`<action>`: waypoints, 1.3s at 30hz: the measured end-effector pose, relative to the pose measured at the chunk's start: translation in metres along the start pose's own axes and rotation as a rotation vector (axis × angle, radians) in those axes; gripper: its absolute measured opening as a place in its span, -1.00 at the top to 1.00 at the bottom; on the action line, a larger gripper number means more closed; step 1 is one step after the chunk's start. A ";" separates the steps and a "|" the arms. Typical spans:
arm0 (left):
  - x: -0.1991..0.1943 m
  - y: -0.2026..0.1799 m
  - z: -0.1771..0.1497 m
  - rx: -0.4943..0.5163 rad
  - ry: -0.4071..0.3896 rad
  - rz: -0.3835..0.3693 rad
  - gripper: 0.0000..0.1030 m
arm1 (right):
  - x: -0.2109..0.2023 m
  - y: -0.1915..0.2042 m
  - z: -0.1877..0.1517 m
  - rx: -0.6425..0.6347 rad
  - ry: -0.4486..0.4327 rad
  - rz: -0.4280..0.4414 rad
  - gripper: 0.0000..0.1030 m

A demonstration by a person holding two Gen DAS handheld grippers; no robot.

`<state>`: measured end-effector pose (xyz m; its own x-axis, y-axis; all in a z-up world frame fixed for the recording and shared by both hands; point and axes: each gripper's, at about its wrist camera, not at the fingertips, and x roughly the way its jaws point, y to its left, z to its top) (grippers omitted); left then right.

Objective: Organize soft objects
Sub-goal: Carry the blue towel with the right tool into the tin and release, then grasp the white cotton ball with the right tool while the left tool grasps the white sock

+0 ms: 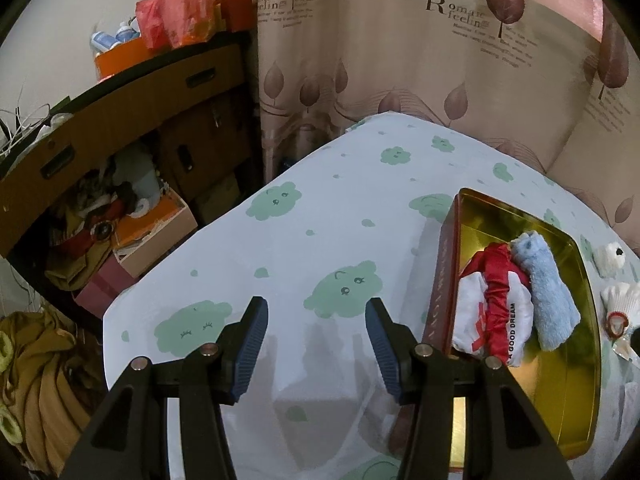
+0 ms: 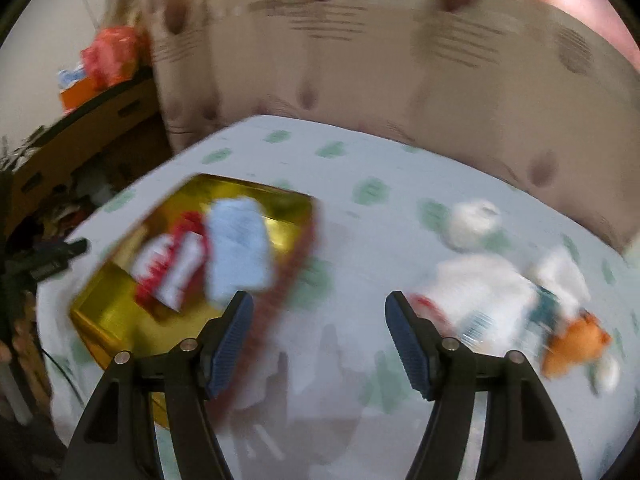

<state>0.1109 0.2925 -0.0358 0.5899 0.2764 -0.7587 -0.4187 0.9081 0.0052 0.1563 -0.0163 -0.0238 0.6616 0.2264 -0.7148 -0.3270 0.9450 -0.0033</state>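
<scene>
I am keeping both the left tongs (image 1: 316, 344) and the right tongs (image 2: 319, 340) open and empty, the blue towel (image 1: 544, 292) is lying inside the gold tin (image 1: 576, 360), and next I am needing the white toys (image 2: 484, 292) beside the tin.

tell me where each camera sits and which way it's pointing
Left wrist view: sits on the left gripper, looking forward and down over the cloud-print sheet; the gold-lined rectangular tin box lies to its right. Its two open black fingers show, empty.
Right wrist view: sits on the right gripper, facing the same way, blurred; white soft toys lie to its right. Its open empty fingers show.
Shared: the box holding the fluffy light blue cloth and red-and-white fabric, the sheet, and the leaf-print curtain.
</scene>
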 end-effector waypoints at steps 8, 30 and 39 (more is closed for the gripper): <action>-0.008 -0.007 0.000 0.026 -0.040 -0.026 -0.01 | -0.040 -0.128 -0.047 0.175 0.010 -0.232 -0.28; -0.051 -0.081 -0.021 0.314 -0.140 -0.104 -0.01 | -0.005 -0.295 -0.103 0.386 0.096 -0.419 -0.28; -0.089 -0.183 -0.037 0.515 -0.162 -0.312 -0.05 | 0.009 -0.303 -0.101 0.408 0.096 -0.363 0.29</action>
<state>0.1097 0.0905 0.0064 0.7451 -0.0189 -0.6666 0.1529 0.9778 0.1431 0.1929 -0.3242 -0.0995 0.6121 -0.1356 -0.7790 0.2117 0.9773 -0.0038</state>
